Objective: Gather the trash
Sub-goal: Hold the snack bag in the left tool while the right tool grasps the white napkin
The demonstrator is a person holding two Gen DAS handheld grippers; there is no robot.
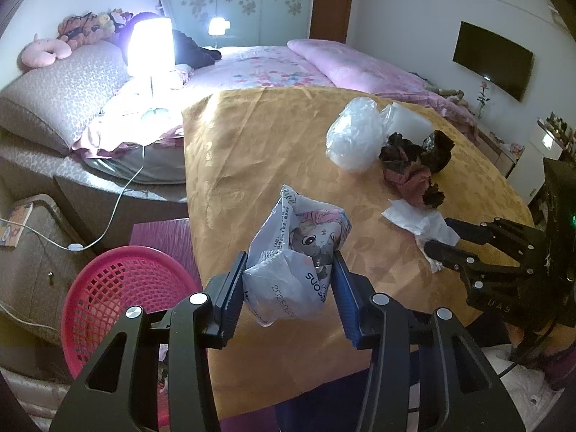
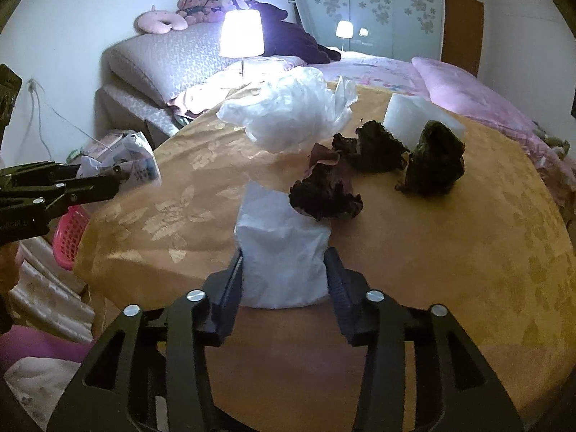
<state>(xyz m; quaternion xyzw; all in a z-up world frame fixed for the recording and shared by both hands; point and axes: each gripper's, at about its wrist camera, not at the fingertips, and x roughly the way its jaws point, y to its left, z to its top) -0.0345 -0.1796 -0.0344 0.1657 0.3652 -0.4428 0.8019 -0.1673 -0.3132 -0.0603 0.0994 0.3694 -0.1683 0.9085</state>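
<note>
Wrapper [image 1: 295, 252] clamped in left tool [image 1: 288, 280]; basket [image 1: 118, 298] lay left, below worktop [image 1: 252, 151] edge. Right tool [image 2: 284, 273] parted around tissue [image 2: 280, 252].

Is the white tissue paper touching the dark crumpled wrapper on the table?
Touching. In the right wrist view the nearest dark crumpled wrapper lies on the far end of the white tissue paper, overlapping it with no gap on the yellow tablecloth.
</note>
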